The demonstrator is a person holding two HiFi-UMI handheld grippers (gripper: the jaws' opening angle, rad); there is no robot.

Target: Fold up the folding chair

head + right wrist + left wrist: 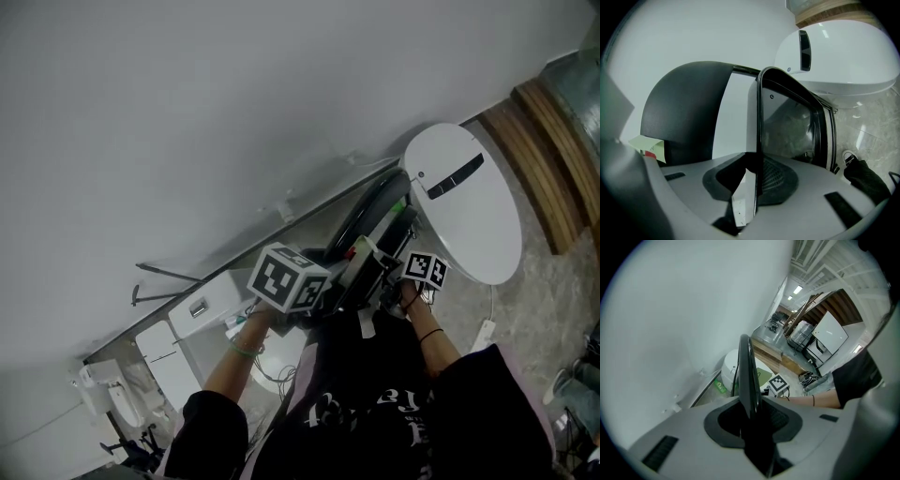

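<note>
The black folding chair (371,214) is folded flat and held on edge close to a white wall. My left gripper (321,281) is shut on one thin black edge of it; in the left gripper view that edge (746,376) rises straight out from between the jaws of the left gripper (752,420). My right gripper (403,274) is shut on the chair's black frame tube (759,131), which runs up from the right gripper (757,187). The dark curved seat shell (684,117) lies left of that tube. A white tag (743,201) hangs between the right jaws.
A white oval-topped object (469,202) stands just right of the chair, also in the right gripper view (843,56). The white wall (187,112) fills the far side. A wooden step (544,159) runs at right. White appliances (202,309) and cables sit at left, a shoe (848,157) on the stone floor.
</note>
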